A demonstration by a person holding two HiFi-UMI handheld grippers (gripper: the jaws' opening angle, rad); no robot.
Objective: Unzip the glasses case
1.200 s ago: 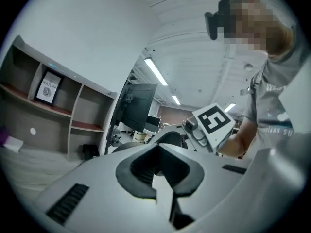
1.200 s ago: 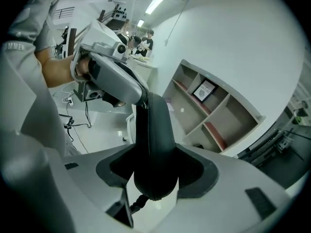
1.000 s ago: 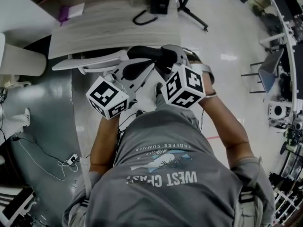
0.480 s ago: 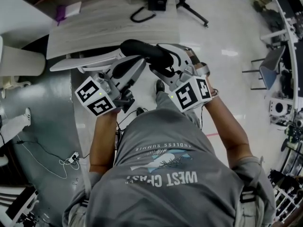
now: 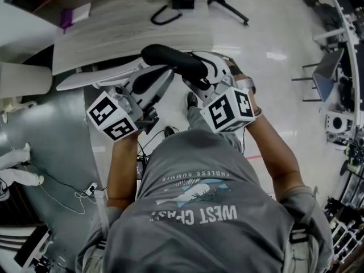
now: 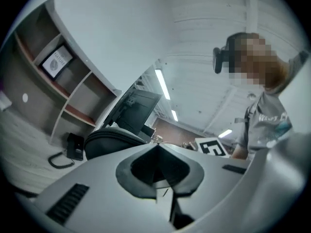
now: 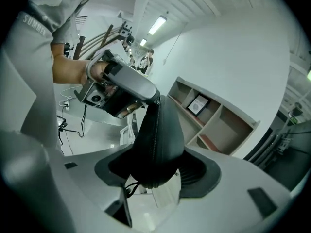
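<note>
Black glasses case (image 5: pixel 170 58), 1, in closing right tool (image 7: pixel 154 176)

Glossy pale floor (image 5: pixel 273 33), a wood-grain desk (image 5: pixel 125 27), open wall shelves (image 7: pixel 218 125) holding 1 framed picture (image 7: pixel 198 104).

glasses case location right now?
Glasses case: head view, upper centre, near the desk, in the air between left tool and right tool, whose jaws just closed further on its end.

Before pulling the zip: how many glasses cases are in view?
1: the black oval zippered glasses case, held up in front of the person, by the near edge of the pale wooden desk. No other shows.
</note>
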